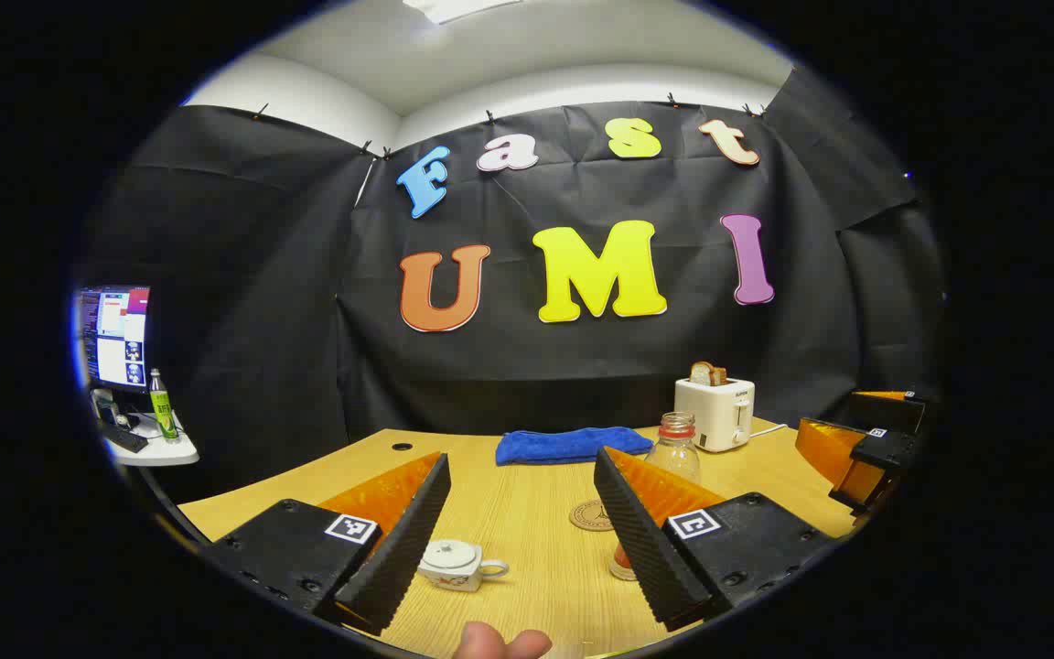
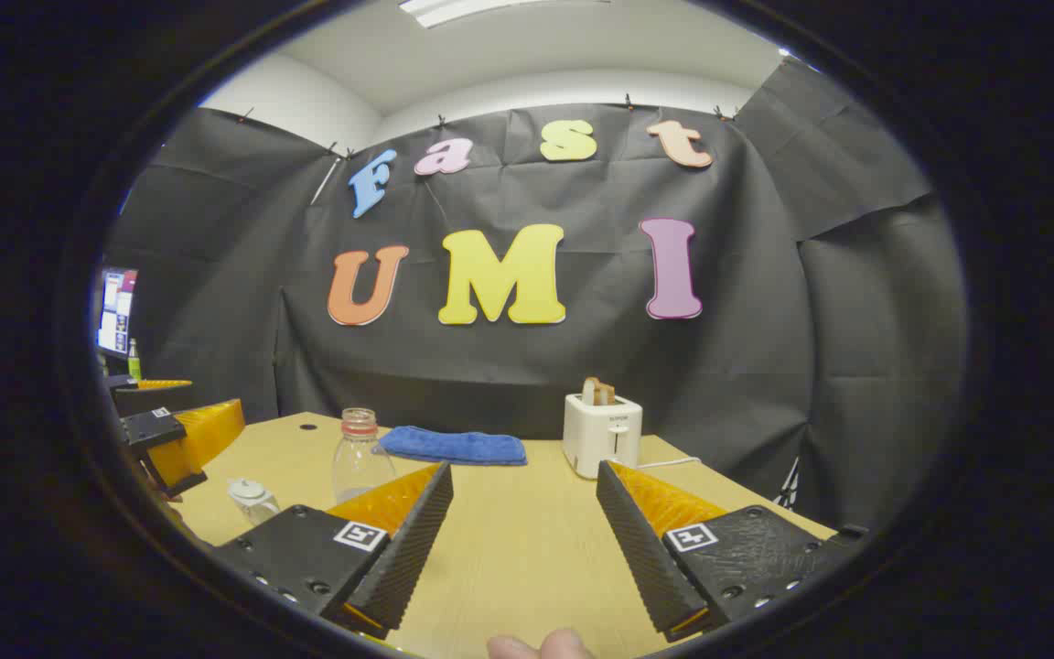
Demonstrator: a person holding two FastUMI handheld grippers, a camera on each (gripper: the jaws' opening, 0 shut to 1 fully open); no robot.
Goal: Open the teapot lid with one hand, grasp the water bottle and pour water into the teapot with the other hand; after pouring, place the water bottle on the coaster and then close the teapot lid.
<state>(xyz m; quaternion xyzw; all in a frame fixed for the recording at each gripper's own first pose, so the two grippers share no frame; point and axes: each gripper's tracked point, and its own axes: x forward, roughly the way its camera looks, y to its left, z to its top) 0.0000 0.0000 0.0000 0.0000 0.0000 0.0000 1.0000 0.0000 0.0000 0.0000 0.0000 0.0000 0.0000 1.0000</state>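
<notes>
A small white teapot (image 1: pixel 454 564) with its lid on stands on the wooden table (image 1: pixel 527 513), low between the open fingers of my left gripper (image 1: pixel 522 540). A clear, uncapped water bottle (image 1: pixel 675 448) rises behind the left gripper's right finger, and a round brown coaster (image 1: pixel 591 514) lies just left of it. In the right gripper view the bottle (image 2: pixel 359 455) and teapot (image 2: pixel 251 499) sit to the left, beyond my open right gripper (image 2: pixel 524 540), which holds nothing. The right gripper (image 1: pixel 861 448) shows at the far right of the left gripper view.
A folded blue cloth (image 1: pixel 571 446) lies at the table's back, next to a white toaster (image 1: pixel 715 412) holding toast. A monitor and a green bottle stand on a side desk (image 1: pixel 154 448) at the left. A fingertip (image 1: pixel 500 642) shows at the bottom edge.
</notes>
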